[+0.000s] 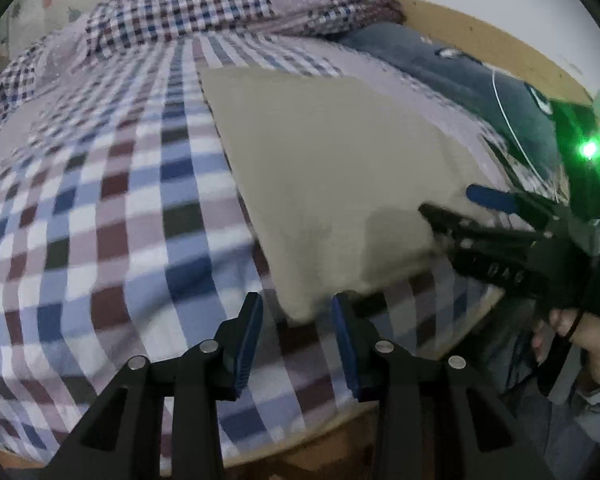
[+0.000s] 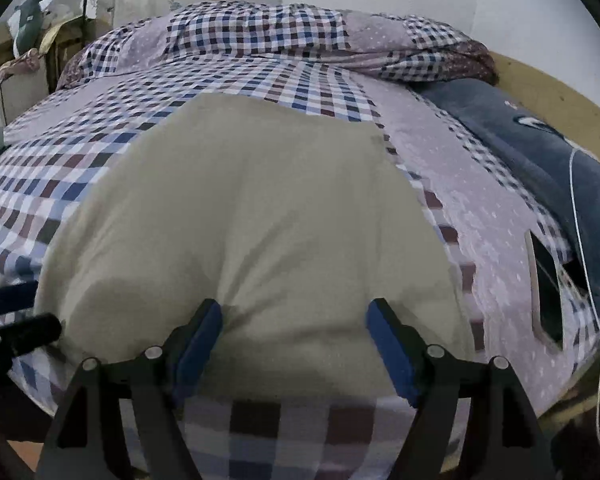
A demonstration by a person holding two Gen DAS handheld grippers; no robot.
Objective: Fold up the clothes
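A beige cloth [image 1: 324, 168] lies flat as a folded rectangle on the checked bedsheet [image 1: 100, 208]. My left gripper [image 1: 298, 308] stands open just before the cloth's near corner, which sits between its blue pads without being pinched. In the right wrist view the same beige cloth [image 2: 252, 220] fills the middle, and my right gripper [image 2: 294, 316] is open over its near edge, with the fabric showing between the fingers. The right gripper [image 1: 456, 208] also shows in the left wrist view at the cloth's right edge, held by a hand [image 1: 580, 340].
A bunched checked quilt [image 2: 268, 36] lies along the far side of the bed. A dark blue pillow [image 2: 540, 152] rests at the right by the wooden frame [image 2: 556, 96]. A phone [image 2: 546, 292] with a white cable [image 2: 580, 216] lies near the right edge.
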